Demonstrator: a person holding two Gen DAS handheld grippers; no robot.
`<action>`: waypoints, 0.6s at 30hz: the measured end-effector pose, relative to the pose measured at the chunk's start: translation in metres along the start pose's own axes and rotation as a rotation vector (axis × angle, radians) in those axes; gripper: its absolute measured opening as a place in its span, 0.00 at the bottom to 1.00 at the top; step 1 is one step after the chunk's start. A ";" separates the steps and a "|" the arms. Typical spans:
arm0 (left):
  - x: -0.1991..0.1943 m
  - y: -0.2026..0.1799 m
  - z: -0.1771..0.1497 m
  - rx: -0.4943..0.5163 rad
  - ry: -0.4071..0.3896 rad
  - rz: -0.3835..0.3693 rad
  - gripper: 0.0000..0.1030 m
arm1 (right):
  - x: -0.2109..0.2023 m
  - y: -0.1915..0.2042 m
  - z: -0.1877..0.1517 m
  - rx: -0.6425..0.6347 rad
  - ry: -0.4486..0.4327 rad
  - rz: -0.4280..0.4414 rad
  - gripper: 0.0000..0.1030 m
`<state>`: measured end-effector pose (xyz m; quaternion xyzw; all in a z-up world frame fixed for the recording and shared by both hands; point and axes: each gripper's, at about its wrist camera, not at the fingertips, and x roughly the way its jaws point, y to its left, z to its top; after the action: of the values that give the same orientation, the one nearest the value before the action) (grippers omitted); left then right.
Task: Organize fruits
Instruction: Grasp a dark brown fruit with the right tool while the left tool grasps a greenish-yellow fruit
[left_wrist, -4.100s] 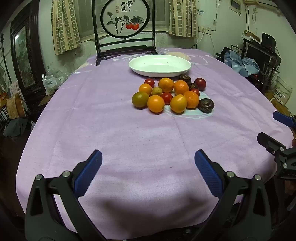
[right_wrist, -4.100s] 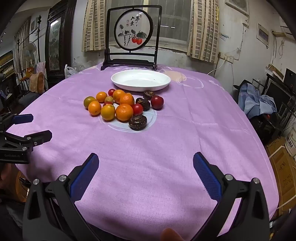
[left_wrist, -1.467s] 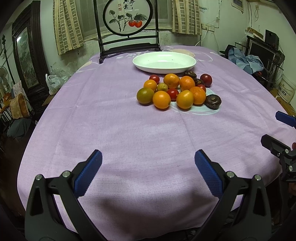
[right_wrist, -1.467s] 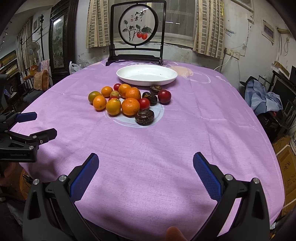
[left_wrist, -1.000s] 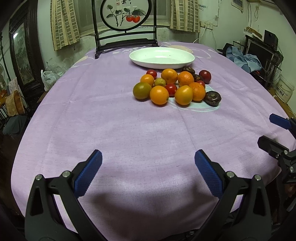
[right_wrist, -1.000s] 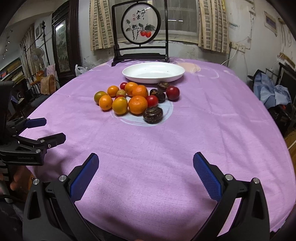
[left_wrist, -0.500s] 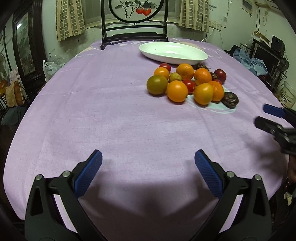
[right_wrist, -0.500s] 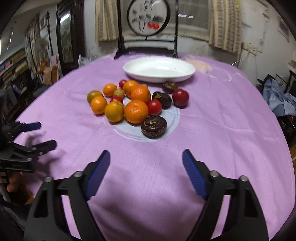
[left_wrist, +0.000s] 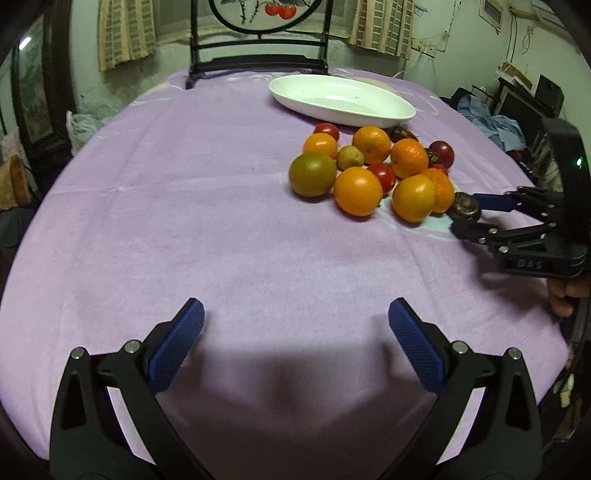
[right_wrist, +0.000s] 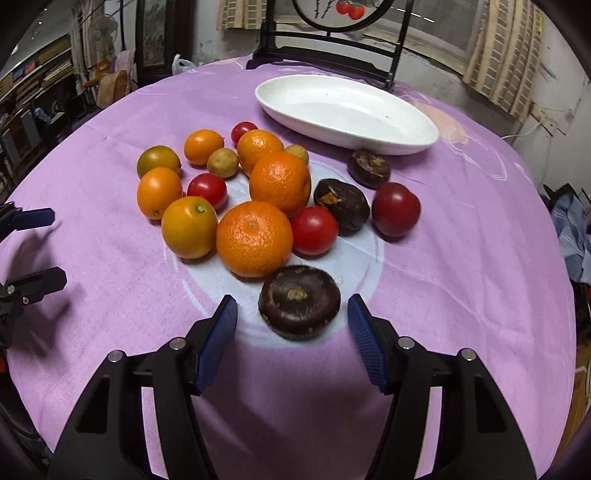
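Note:
A pile of fruit lies on the purple tablecloth (left_wrist: 184, 206): oranges (right_wrist: 254, 238), red tomatoes (right_wrist: 314, 230), a greenish orange (left_wrist: 312, 173) and dark brown fruits. My right gripper (right_wrist: 291, 302) points down at the nearest dark brown fruit (right_wrist: 299, 301). That fruit sits between the blue pads, which are closing without touching it. In the left wrist view the right gripper (left_wrist: 466, 217) straddles the same dark fruit (left_wrist: 463, 206). My left gripper (left_wrist: 295, 310) is open over bare cloth, short of the pile. An empty white oval dish (right_wrist: 347, 110) lies behind the fruit.
A dark wooden stand (left_wrist: 258, 62) with a round painting stands at the table's far edge behind the dish (left_wrist: 341, 98). My left gripper (right_wrist: 55, 247) shows at the left edge of the right wrist view. A hand (left_wrist: 563, 295) holds the right gripper. Clutter lies beyond the table's right side.
My right gripper has moved forward and down to the pile, and its jaws have narrowed around the dark brown fruit. The left gripper has come closer, staying open.

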<state>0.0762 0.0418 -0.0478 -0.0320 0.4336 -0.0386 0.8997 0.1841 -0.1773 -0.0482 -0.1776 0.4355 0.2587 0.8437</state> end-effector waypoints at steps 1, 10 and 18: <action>0.000 0.000 0.003 -0.001 -0.001 -0.006 0.98 | 0.000 -0.001 0.000 -0.002 -0.001 -0.003 0.44; 0.017 0.011 0.051 0.061 -0.055 -0.039 0.91 | -0.026 -0.046 0.018 0.171 -0.115 0.223 0.43; 0.058 0.028 0.089 -0.070 0.014 -0.185 0.64 | -0.027 -0.052 0.041 0.226 -0.263 0.280 0.43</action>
<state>0.1828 0.0659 -0.0399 -0.1029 0.4360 -0.1067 0.8876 0.2278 -0.2058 0.0010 0.0157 0.3682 0.3438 0.8637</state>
